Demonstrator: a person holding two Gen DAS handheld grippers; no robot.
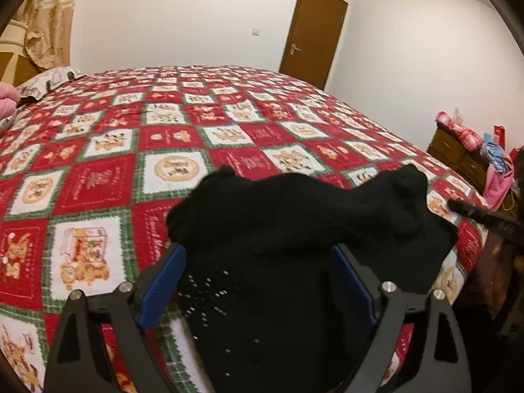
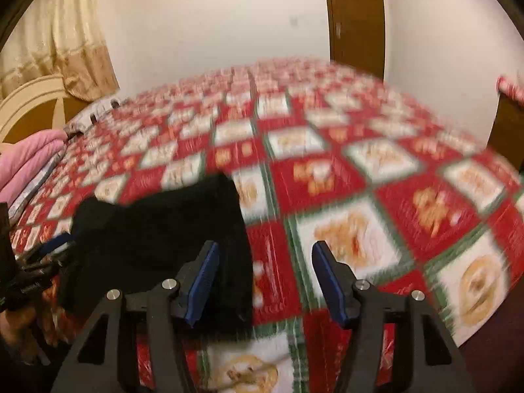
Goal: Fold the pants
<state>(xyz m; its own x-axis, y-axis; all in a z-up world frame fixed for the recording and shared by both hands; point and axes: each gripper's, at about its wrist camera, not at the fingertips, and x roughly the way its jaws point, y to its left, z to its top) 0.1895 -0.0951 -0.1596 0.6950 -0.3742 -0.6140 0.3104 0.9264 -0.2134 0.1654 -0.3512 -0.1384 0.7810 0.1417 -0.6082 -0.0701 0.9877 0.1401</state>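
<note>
Black pants (image 1: 294, 222) lie bunched on the red, white and green patchwork bedspread (image 1: 163, 137) near the bed's front edge. My left gripper (image 1: 258, 255) is open, its blue pads either side of the pants' near part, which has small shiny studs. In the right wrist view, which is motion-blurred, the pants (image 2: 157, 229) lie at the left. My right gripper (image 2: 265, 255) is open and empty, its left pad over the pants' right edge and its right pad over bare bedspread (image 2: 393, 180). The left gripper shows at that view's left edge (image 2: 49, 249).
A pink folded blanket (image 2: 29, 160) and a pillow (image 1: 52, 77) lie at the bed's head on the left. A wooden dresser (image 1: 458, 154) with bags and clothes stands right of the bed. A brown door (image 1: 314, 32) is in the far wall.
</note>
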